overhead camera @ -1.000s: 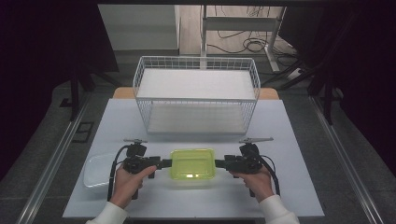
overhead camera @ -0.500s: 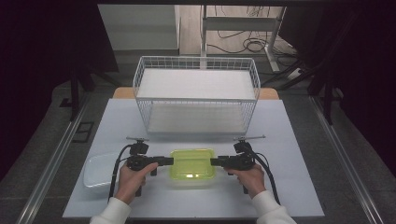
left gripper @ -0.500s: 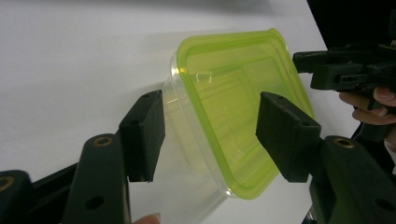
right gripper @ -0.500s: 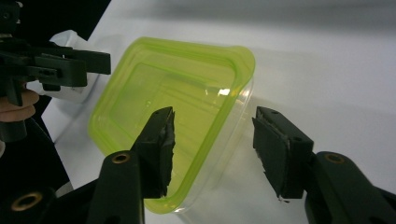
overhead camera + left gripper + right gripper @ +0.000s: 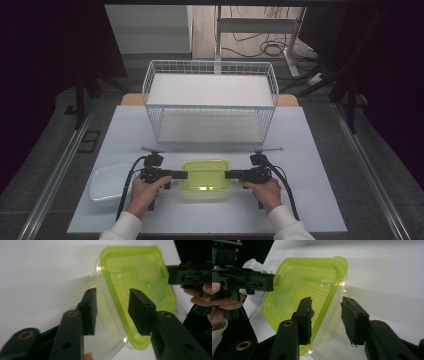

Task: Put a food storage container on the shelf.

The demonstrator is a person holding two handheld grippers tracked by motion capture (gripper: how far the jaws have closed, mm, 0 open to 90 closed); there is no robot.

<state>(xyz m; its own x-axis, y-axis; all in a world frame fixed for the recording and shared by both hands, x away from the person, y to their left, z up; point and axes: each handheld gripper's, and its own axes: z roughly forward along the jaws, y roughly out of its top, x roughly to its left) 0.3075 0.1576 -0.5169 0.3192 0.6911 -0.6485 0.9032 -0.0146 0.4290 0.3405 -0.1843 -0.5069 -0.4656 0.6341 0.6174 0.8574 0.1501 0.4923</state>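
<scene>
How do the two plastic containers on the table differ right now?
The green-lidded container sits between the left gripper and right gripper, whose jaws have just been closing around its edges; the clear container lies apart, left of the left hand. One carries a bright green lid; the other looks colourless throughout. Both are rounded, rectangular and rest on the white table.

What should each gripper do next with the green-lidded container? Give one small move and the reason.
Probably finish closing both sets of jaws. The left gripper and right gripper each straddle an opposite rim of the green-lidded container, and their jaws have just been closing, yet a gap shows beside the pads. Lifting should wait until both sides are pinched.
</scene>
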